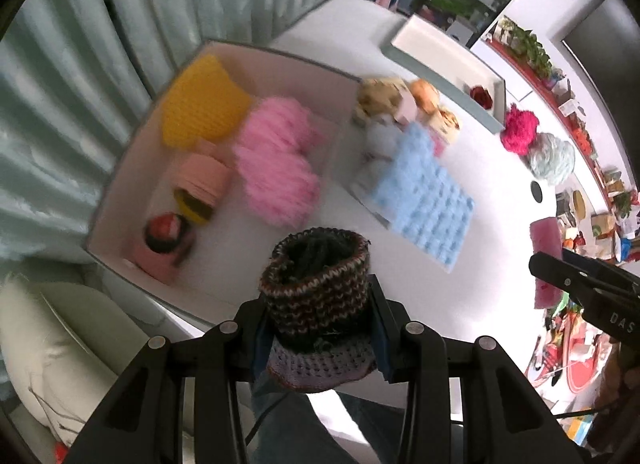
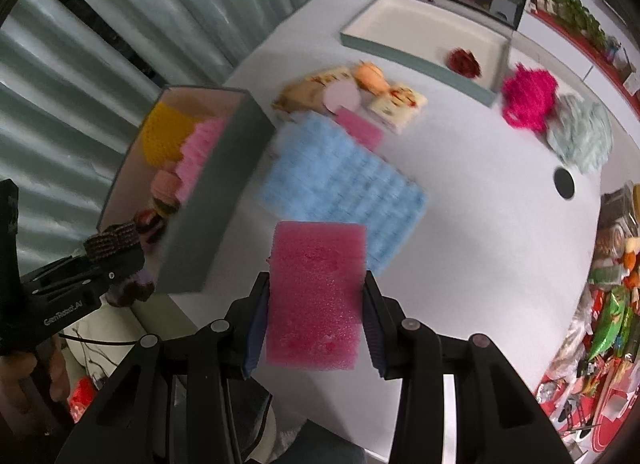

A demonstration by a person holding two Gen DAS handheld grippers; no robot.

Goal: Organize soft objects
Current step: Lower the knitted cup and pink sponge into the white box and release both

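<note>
My left gripper [image 1: 318, 328] pinches a dark knit cup [image 1: 318, 296] just short of the grey box [image 1: 120, 160]; right gripper [image 2: 316, 316] clamps a pink foam block [image 2: 316, 296] above the table [image 2: 480, 224]. Box approx. half full w/ yarn; blue mat [image 2: 340, 184], toys, pompoms left. Box's near wall close, table's right side open.

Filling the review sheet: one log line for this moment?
left gripper: shut on knitted hat | right gripper: shut on pink sponge | box: partly filled
</note>
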